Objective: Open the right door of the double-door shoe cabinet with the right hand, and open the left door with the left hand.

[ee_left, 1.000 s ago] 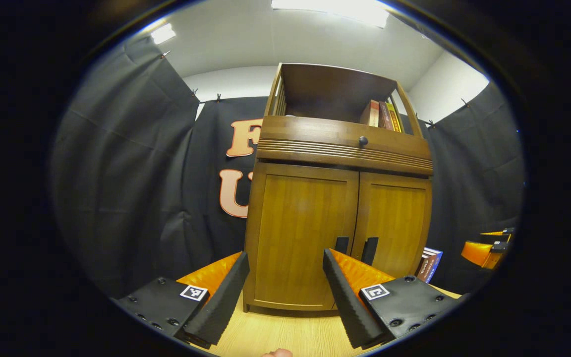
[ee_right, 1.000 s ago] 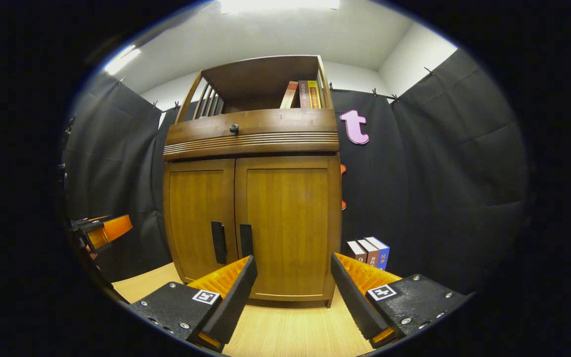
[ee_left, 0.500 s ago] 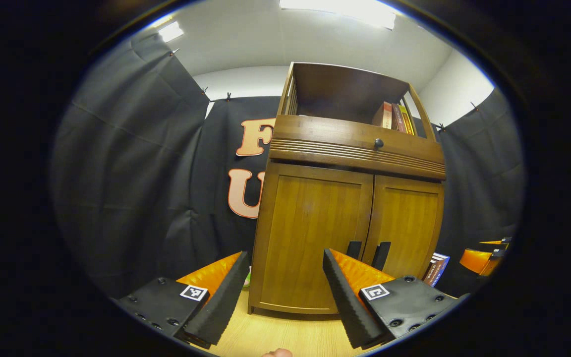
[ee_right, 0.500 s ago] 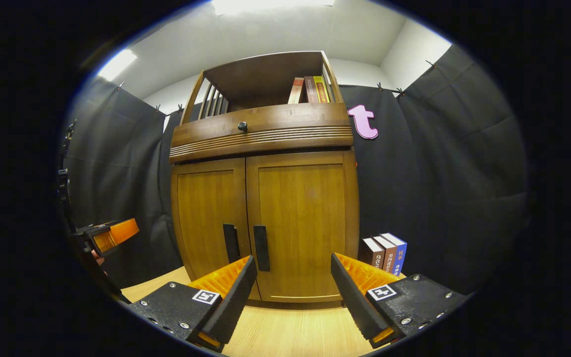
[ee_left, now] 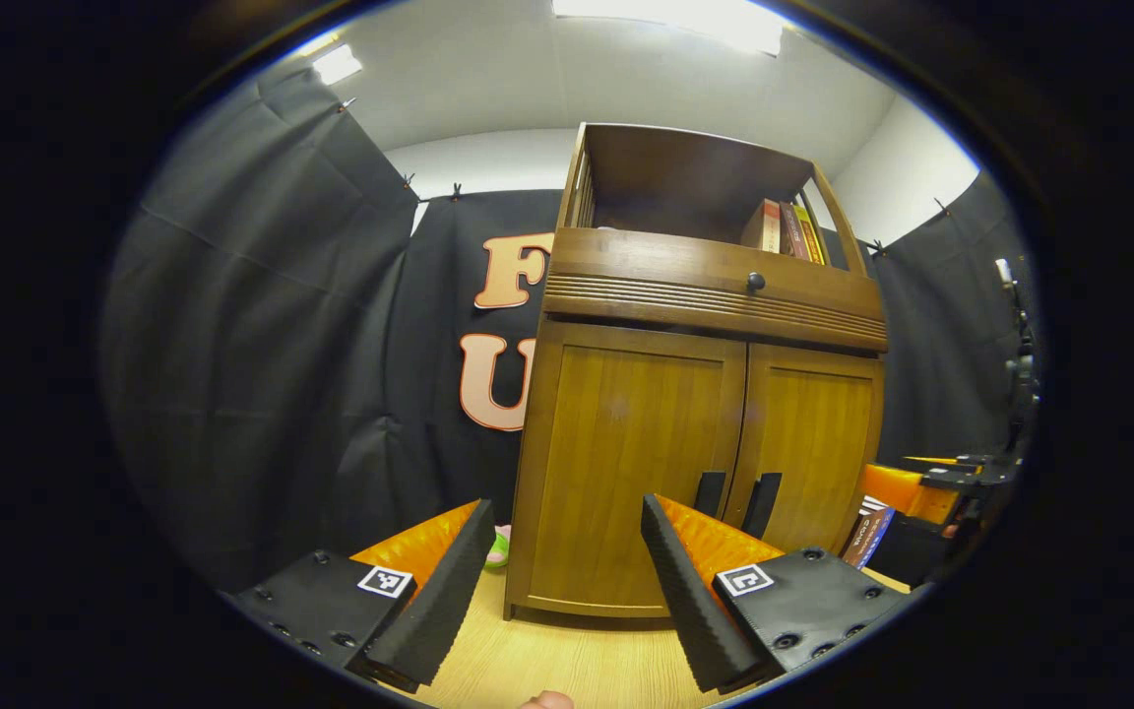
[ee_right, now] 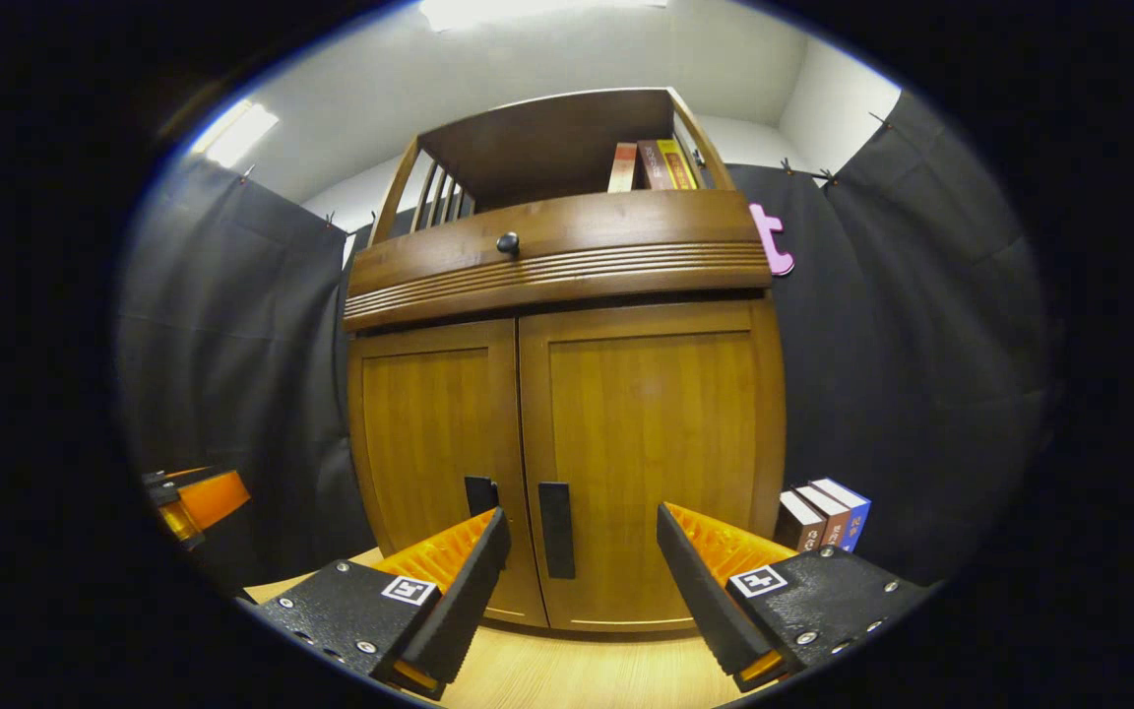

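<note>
A brown wooden shoe cabinet (ee_left: 695, 473) (ee_right: 567, 443) stands on a light wood floor with both doors shut. The left door (ee_left: 626, 483) (ee_right: 434, 463) and right door (ee_left: 808, 443) (ee_right: 656, 453) each carry a dark vertical handle near the middle seam: left handle (ee_left: 708, 492) (ee_right: 478, 492), right handle (ee_left: 762, 502) (ee_right: 555, 529). My left gripper (ee_left: 562, 581) is open, short of the left door. My right gripper (ee_right: 582, 581) is open, close to the right door, its handle between the fingers. The right gripper (ee_left: 907, 487) also shows far right in the left gripper view; the left gripper (ee_right: 198, 497) shows far left in the right gripper view.
A drawer with a round knob (ee_right: 508, 241) and an open shelf with books (ee_right: 654, 165) top the cabinet. Books (ee_right: 823, 512) stand on the floor at its right side. A green object (ee_left: 498, 547) lies by its left corner. Black cloth walls surround it.
My right gripper has moved closer to the cabinet, so the doors look larger and the right handle now sits between its fingers. My left gripper has drifted slightly left. Both doors stay shut.
</note>
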The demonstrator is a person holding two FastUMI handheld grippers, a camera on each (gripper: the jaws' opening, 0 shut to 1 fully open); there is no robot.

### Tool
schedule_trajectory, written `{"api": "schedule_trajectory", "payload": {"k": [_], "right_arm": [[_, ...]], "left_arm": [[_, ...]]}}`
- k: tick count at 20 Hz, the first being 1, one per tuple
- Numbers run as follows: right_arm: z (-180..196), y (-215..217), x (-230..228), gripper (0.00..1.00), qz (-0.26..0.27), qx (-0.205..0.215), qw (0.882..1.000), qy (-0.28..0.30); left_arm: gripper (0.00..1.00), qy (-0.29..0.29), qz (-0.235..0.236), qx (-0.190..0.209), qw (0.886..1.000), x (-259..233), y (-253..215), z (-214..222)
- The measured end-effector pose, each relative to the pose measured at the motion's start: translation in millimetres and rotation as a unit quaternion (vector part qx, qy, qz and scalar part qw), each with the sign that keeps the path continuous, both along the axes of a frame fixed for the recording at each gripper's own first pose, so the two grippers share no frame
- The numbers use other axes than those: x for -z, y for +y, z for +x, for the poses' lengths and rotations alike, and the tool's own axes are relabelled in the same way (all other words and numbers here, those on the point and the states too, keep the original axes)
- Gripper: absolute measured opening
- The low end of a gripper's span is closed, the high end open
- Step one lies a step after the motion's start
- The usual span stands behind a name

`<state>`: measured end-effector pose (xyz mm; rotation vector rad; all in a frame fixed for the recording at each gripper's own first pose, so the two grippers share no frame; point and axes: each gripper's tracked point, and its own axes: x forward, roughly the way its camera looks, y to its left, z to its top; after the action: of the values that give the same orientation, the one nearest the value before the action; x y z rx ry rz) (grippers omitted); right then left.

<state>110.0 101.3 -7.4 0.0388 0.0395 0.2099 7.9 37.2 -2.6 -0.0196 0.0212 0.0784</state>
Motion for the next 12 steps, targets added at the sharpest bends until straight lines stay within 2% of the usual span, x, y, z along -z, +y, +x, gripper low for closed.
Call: {"api": "schedule_trajectory", "payload": {"k": [1, 2, 7, 9, 12], "right_arm": [[15, 10, 4, 1.0, 0.005, -0.009, 1.0, 0.003], [30, 18, 7, 0.93, 0.006, -0.014, 1.0, 0.006], [99, 34, 41, 0.93, -0.018, -0.001, 1.0, 0.025], [124, 29, 61, 0.93, -0.045, 0.024, 0.998, 0.026], [142, 30, 87, 0.93, -0.049, 0.041, 0.997, 0.048]], "left_arm": [[0.98, 0.004, 0.003, 0.0, 1.0, 0, 0, -1], [0.97, 0.005, 0.01, -0.003, 1.0, 1, 2, -4], [0.98, 0.0, 0.012, -0.014, 1.0, -5, 9, -8], [0.98, -0.008, 0.019, -0.021, 1.0, -8, 14, -13], [0.98, -0.009, 0.019, -0.031, 0.999, -4, 28, -31]]}}
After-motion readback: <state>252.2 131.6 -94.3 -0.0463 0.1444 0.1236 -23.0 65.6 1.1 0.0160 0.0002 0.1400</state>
